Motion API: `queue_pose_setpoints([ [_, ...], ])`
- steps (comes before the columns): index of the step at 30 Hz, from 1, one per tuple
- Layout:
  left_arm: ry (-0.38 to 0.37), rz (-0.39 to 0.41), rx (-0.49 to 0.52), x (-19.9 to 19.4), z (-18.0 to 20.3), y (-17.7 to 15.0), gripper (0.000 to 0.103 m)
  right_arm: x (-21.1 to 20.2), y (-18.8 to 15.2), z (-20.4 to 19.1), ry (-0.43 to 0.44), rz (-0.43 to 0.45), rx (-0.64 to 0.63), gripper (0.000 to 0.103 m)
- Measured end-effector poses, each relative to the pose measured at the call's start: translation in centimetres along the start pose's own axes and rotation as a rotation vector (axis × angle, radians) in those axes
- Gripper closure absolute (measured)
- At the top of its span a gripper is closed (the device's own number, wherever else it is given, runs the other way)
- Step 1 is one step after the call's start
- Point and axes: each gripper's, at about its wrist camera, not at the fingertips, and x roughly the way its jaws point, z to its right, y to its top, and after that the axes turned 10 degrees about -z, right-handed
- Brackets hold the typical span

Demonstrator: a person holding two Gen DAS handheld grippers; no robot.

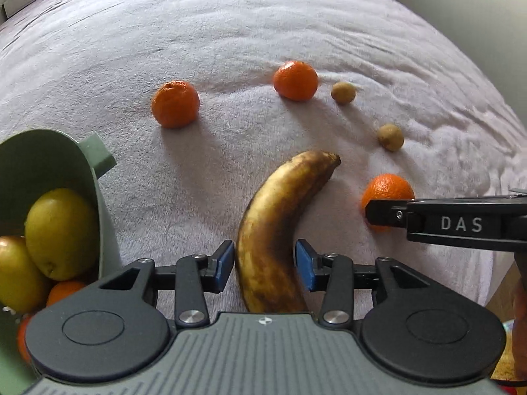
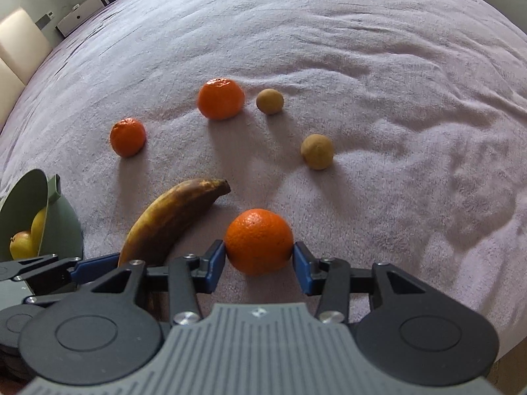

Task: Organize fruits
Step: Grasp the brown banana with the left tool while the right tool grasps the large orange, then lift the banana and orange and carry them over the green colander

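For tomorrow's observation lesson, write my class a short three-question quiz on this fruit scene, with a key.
1. True or false: the banana lies inside the green bowl.
2. Which fruit sits between the fingers of the right gripper: A lemon, B orange, C banana?
3. How many small brown fruits lie on the cloth?
Key: 1 false; 2 B; 3 two.

Plush matt cloth (image 2: 362,65); matt plastic bowl (image 1: 95,197); dimpled glossy orange (image 2: 258,240); dull blotched banana (image 1: 276,227).
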Motion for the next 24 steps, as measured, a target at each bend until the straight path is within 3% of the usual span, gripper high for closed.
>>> queue_pose_setpoints([
  [8,-0.016,0.051,0.011,1.1,0.1,0.5,0.054,1.0,0.7,0.1,0.012,-0.012,0.018,0.058],
  [24,-0.029,0.044,-0.042,0.1,0.1,0.2,0.058,0.6,0.8,-0.3,-0.014,0.002,0.002,0.059],
])
